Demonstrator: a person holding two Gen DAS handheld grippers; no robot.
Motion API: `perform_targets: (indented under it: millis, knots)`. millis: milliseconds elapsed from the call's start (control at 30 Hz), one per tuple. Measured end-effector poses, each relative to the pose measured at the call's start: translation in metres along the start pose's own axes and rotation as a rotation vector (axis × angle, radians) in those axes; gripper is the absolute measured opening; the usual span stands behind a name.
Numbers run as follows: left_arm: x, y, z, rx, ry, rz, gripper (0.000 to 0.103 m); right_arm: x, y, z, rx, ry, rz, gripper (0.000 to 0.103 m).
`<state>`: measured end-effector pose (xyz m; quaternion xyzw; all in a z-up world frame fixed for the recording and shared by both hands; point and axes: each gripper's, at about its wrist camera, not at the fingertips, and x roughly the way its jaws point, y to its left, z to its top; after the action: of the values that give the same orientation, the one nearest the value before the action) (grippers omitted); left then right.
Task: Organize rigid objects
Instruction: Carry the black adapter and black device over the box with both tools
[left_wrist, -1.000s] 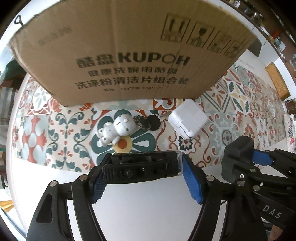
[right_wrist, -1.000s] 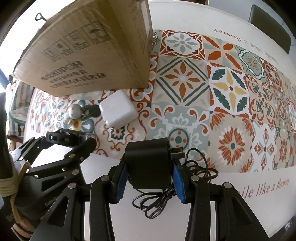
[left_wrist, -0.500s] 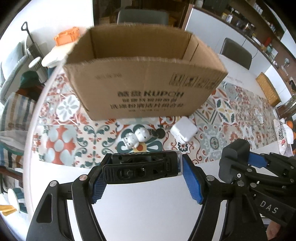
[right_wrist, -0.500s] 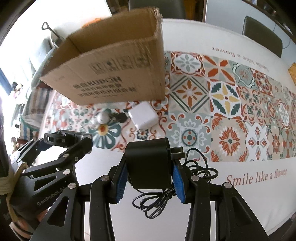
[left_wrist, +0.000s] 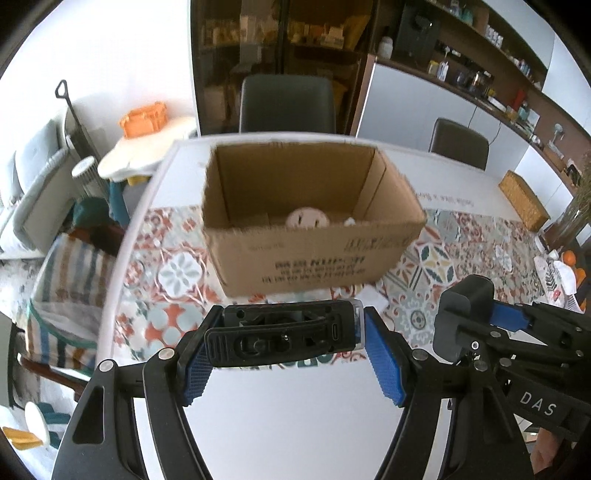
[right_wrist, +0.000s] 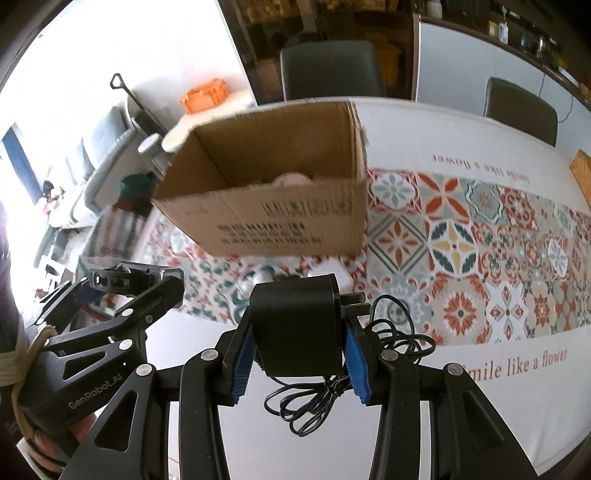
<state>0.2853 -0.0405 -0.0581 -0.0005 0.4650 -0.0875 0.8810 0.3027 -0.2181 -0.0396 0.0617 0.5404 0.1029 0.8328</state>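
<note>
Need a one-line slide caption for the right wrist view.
Right gripper clamps a black power adapter, cord dangling, before an open cardboard box on the patterned tablecloth.

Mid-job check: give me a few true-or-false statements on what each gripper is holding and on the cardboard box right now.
1. The right gripper is shut on a black plug-in power adapter. True.
2. The adapter's cord is neatly coiled in the cardboard box. False: it dangles loosely below the adapter.
3. The left gripper is empty. False: it grips a flat black device.
4. The box is open on top. True.
5. The box is empty. False: a pale round object sits inside.
</note>
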Motion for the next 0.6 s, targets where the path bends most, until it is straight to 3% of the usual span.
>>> perform_targets:
  millis: [600]
  knots:
    - [-0.049,0.015,0.045,0.033,-0.153,0.006,0.073,-0.052,0.033,0.041,-0.033,-0.188,0.053,0.043]
